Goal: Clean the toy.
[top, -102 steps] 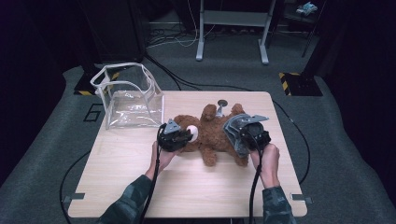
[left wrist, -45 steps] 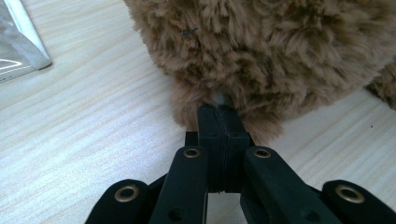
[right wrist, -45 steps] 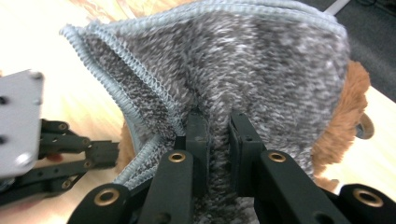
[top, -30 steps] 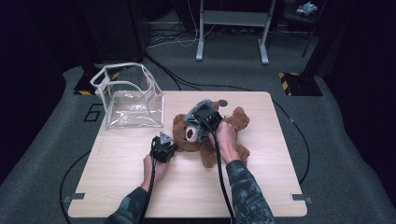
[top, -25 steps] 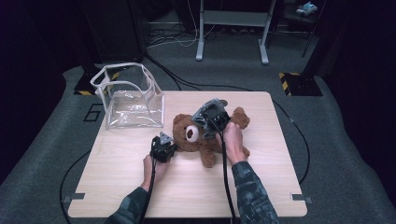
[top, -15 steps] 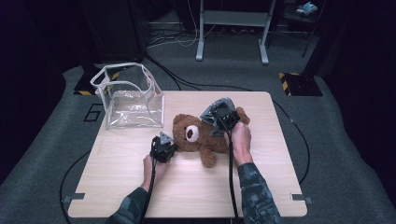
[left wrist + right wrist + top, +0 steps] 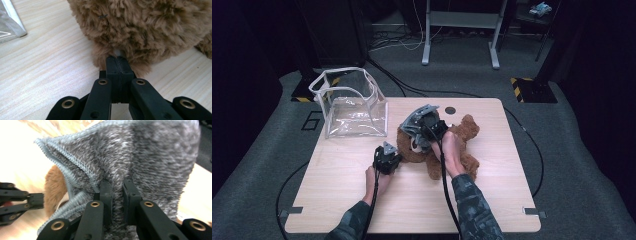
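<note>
One brown plush teddy bear [image 7: 457, 142], one grey terry cloth [image 7: 140, 162], one clear plastic pouch [image 7: 352, 102], and two black two-jaw grippers.

A light wooden table [image 7: 492, 200] with rounded corners stands on a dark grey carpet [image 7: 572, 165]. Black cables [image 7: 532, 145] curve over the carpet around the table. Beyond the far edge, a grey metal stand [image 7: 460, 20] rests on two feet. Yellow-and-black striped blocks [image 7: 532, 86] sit on the floor at the far right and far left. The room's edges fall into darkness; light falls mainly on the table and the carpet near it.
</note>
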Tool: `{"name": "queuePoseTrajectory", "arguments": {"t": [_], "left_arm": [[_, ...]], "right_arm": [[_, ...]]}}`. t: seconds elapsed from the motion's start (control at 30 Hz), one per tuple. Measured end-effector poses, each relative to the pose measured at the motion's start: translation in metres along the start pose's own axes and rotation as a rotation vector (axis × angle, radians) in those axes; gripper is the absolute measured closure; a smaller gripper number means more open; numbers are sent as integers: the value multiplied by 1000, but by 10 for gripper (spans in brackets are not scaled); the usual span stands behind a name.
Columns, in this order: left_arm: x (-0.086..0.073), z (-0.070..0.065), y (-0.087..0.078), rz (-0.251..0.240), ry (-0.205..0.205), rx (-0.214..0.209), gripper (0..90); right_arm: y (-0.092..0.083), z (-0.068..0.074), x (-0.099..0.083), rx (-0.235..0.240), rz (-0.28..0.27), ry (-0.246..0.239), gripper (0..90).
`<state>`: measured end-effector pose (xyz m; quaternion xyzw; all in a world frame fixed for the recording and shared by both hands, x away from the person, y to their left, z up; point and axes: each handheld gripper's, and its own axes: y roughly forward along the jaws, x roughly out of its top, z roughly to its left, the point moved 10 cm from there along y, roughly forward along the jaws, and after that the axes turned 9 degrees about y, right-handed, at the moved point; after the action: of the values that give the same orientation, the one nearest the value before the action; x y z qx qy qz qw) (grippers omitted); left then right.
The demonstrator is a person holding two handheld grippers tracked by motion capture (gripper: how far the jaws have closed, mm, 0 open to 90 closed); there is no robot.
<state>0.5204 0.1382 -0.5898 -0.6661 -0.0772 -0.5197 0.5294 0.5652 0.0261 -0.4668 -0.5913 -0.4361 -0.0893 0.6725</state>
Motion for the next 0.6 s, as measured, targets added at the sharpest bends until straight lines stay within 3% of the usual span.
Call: {"name": "queuePoseTrajectory", "arguments": {"t": [0.13, 0.23, 0.3, 0.6], "left_arm": [[-1, 1, -1, 10, 18, -4, 897], [-1, 1, -1, 7, 15, -2, 898], [-1, 1, -1, 7, 16, -2, 897], [-1, 1, -1, 6, 15, -2, 897]], "right_arm": [[11, -12, -3, -48, 24, 7, 807], [9, -27, -6, -95, 37, 18, 808], [7, -37, -7, -123, 30, 53, 808], [-10, -76, -16, -205, 31, 111, 808]]}}
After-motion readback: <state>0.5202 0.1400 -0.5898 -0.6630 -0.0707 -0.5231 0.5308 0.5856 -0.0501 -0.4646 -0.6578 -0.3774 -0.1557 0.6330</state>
